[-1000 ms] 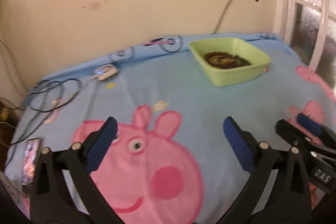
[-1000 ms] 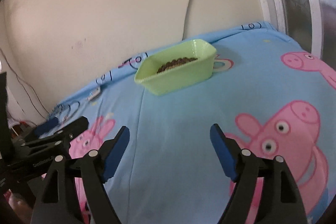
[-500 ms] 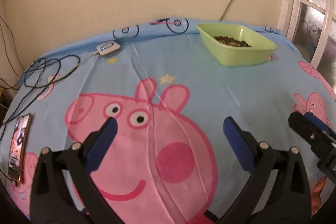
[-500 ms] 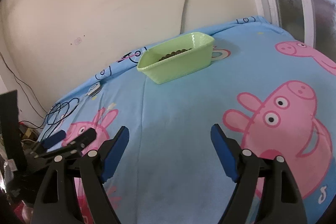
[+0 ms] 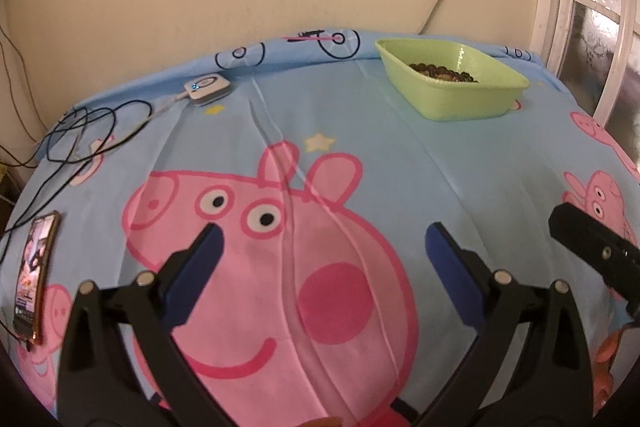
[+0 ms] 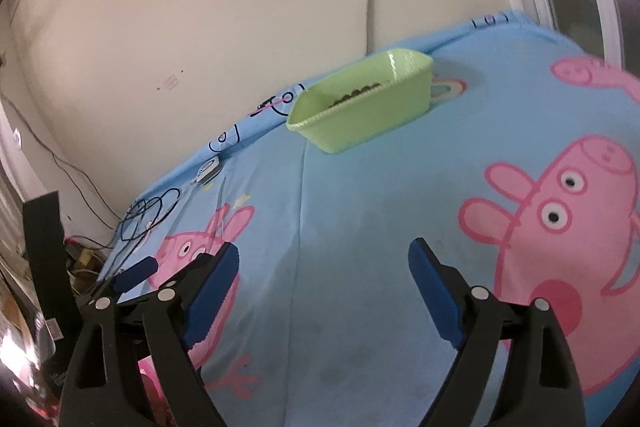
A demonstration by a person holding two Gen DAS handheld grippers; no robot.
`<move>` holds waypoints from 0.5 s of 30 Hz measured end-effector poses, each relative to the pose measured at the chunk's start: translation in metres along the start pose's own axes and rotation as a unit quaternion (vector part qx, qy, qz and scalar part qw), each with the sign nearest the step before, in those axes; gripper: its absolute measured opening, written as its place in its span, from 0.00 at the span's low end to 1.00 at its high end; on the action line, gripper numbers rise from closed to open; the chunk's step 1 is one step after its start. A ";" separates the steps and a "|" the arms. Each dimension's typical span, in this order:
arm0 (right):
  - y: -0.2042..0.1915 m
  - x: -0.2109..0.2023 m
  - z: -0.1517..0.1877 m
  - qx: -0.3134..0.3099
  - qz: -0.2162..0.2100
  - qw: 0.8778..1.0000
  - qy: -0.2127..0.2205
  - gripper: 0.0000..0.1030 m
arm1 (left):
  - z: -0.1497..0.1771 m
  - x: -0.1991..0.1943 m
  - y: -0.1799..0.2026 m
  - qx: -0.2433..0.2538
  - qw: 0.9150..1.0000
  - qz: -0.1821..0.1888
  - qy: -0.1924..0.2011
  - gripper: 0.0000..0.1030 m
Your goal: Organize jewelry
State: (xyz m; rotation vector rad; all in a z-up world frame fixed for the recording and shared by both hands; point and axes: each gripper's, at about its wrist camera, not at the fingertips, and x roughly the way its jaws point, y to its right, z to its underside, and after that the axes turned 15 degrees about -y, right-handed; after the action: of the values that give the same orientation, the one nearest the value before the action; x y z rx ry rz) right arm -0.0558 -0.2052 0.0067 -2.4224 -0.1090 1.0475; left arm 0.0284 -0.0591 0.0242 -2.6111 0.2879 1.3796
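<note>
A light green plastic tray (image 5: 460,103) stands at the far side of the bed, near the wall. Dark beaded jewelry (image 5: 442,71) lies inside it. The tray also shows in the right wrist view (image 6: 384,115), with only the top of the jewelry (image 6: 354,95) visible over its rim. My left gripper (image 5: 322,247) is open and empty, well short of the tray, above the pink pig print. My right gripper (image 6: 324,261) is open and empty, also far from the tray. Its black body shows at the right edge of the left wrist view (image 5: 592,247).
The bed carries a blue sheet with pink pig prints (image 5: 400,155). A phone (image 5: 34,271) lies at the left edge. A white charger puck (image 5: 206,89) and tangled black cables (image 5: 84,131) lie at the far left. A window frame (image 5: 592,7) stands at the right.
Both grippers have pulled back and away from the tray, so it looks smaller and farther. The right wrist view has tilted. Both grippers stay open.
</note>
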 end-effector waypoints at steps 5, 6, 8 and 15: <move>0.003 0.001 0.000 0.007 -0.010 1.000 -0.003 0.62 | 0.001 -0.001 0.002 0.000 1.000 -0.014 0.002 0.94; 0.003 0.001 0.000 0.006 -0.010 1.000 -0.003 0.62 | 0.001 -0.001 0.002 0.000 1.000 -0.014 0.003 0.94; 0.003 0.002 0.000 0.006 -0.012 1.000 -0.004 0.62 | 0.002 -0.002 0.001 -0.003 1.000 -0.012 0.006 0.94; 0.003 0.000 0.000 0.009 -0.014 1.000 -0.002 0.62 | 0.002 -0.003 -0.001 -0.012 1.000 -0.012 0.004 0.94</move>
State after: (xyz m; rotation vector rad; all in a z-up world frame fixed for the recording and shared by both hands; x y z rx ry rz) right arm -0.0559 -0.2082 0.0050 -2.3951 -0.1340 1.0371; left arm 0.0251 -0.0569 0.0258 -2.6302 0.2418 1.3747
